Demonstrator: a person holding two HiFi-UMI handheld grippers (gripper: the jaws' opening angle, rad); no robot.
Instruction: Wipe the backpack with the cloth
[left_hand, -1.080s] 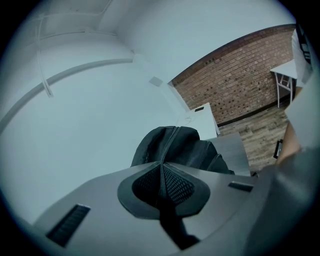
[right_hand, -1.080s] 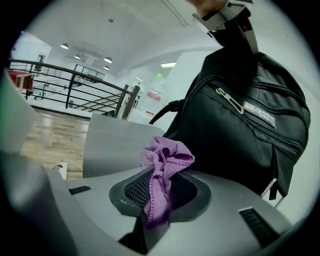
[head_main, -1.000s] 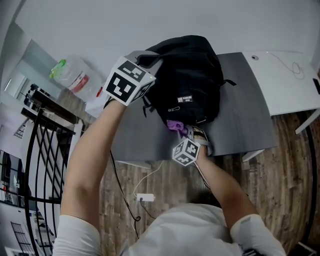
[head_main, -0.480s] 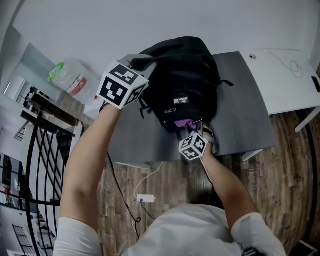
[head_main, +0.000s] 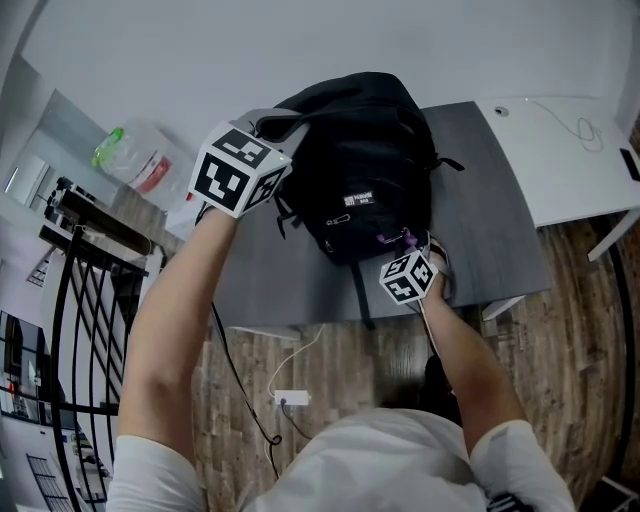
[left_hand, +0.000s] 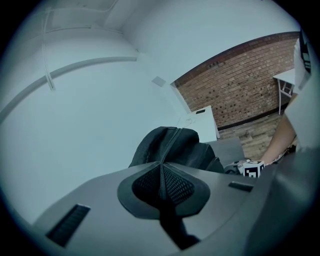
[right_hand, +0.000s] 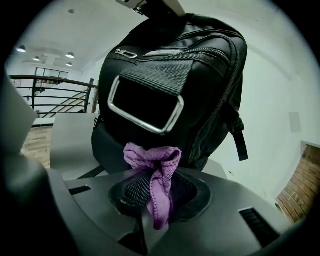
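1. Backpack (head_main: 365, 160): black, standing on the grey table (head_main: 270, 270), its front towards the person. We note a small white label (head_main: 360, 198) on the front; its print is too small to read. In the right gripper view a webbing strap (right_hand: 162, 72) runs down the front to a metal buckle (right_hand: 145, 107)

2. Left gripper (head_main: 283, 118): jaws together, clamped on a black strip at the backpack's top. Its cube (head_main: 238, 170) carries black-and-white square markers, with no lettering

3. Right gripper (right_hand: 155, 197): jaws closed on the cloth, low at the backpack's front near the table's edge. Its cube (head_main: 408, 277) bears square markers likewise

4. Cloth (right_hand: 155, 167): purple, bunched, pinched between the right jaws, with a tail hanging down through them. We see the bunch lying against the backpack's lower front

5. Bottle (head_main: 140, 160): clear plastic, green cap, red label, unreadable; it is left of the table

6. Desk (head_main: 570, 160): white, beside the table, with a thin cable (head_main: 585, 130) lying on it

7. Adapter (head_main: 290, 396): white, on the wooden floor (head_main: 570, 330) below the table's near edge
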